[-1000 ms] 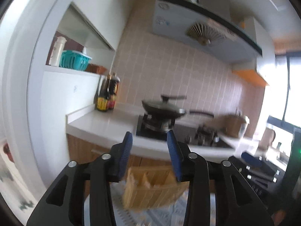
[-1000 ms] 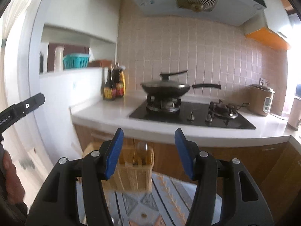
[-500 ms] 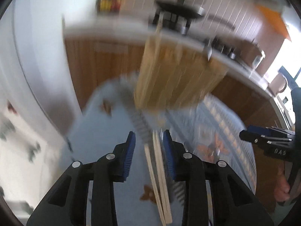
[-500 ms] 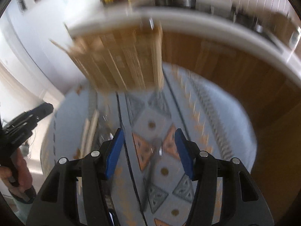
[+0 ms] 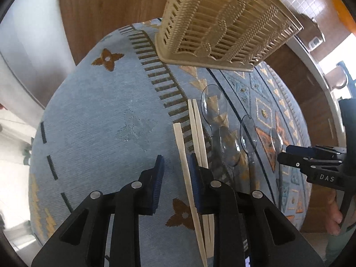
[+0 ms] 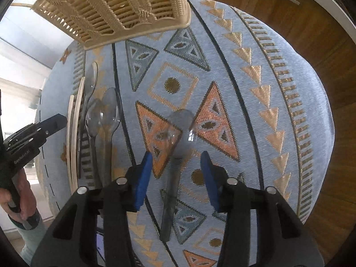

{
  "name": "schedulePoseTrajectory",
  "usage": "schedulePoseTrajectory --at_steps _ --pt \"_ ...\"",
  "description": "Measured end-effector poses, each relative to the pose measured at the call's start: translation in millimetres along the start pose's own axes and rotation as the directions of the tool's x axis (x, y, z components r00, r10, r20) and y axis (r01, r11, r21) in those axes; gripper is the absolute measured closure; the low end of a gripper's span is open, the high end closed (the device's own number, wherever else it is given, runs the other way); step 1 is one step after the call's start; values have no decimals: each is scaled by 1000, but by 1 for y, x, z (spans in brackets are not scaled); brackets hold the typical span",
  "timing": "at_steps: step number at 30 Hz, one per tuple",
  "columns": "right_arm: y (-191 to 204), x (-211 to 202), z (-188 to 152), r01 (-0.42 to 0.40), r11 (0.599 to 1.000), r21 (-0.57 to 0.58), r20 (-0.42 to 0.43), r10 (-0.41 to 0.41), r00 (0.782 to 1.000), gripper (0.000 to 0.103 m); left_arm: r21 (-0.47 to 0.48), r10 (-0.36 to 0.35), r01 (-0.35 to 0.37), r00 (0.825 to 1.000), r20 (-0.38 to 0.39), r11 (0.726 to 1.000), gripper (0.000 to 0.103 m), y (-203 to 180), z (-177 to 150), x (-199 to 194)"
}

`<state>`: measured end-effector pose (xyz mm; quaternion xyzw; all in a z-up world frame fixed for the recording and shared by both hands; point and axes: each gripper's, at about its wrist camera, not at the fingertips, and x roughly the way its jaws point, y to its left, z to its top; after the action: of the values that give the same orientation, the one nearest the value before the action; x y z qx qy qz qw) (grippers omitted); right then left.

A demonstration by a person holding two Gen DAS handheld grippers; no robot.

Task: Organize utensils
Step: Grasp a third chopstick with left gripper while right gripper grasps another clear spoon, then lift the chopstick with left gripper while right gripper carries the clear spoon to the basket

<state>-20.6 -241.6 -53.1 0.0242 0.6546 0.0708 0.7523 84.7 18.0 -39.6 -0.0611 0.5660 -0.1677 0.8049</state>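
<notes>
I am at the pickup step. My left gripper (image 5: 174, 174) is closing around a single chopstick (image 5: 184, 169) on the cloth (image 5: 100, 122), not yet pinching. My right gripper (image 6: 176, 173) is closing astride a clear spoon (image 6: 175, 153). Next: clamp, then lift toward the far basket (image 6: 124, 6).

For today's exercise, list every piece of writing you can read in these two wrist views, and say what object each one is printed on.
"DAS": white letters on the black body of the right gripper, seen in the left wrist view.
"GenRobot.AI", roughly: small slanted white print on the body of the left gripper, seen in the right wrist view; partly blurred, so the reading is uncertain.
No readable writing on the slatted basket, cloth or utensils.
</notes>
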Motion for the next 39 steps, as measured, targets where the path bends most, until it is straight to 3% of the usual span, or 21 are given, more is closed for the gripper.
schedulePoseTrajectory --at_steps 5,14,18,20,25,31,36,39 --pt "8 8 -2 21 1000 -15 -12 -21 1000 69 26 31 -31 1000 4 999 82 -11 -1 -4" --pt "26 19 3 98 993 -70 -5 -99 995 80 123 166 -170 985 47 978 79 -40 -4 6" --pt "29 22 3 93 993 -73 2 -93 996 87 130 167 -172 985 49 977 79 -40 -4 6" --pt "26 23 4 90 993 -80 7 -89 996 88 148 209 -216 976 61 965 96 -41 -4 7" --pt "18 20 4 87 991 -104 17 -85 996 89 169 223 -231 973 64 958 95 -43 -5 9" --pt "19 17 -2 97 986 -137 17 -96 995 89 238 280 -283 959 49 929 94 -56 -5 14" --pt "23 13 -8 105 984 -147 36 -101 994 91 209 262 -267 964 53 941 98 -52 -4 12" --pt "24 6 -14 97 982 -162 69 -87 994 95 182 154 -165 985 72 969 100 -47 -8 9"
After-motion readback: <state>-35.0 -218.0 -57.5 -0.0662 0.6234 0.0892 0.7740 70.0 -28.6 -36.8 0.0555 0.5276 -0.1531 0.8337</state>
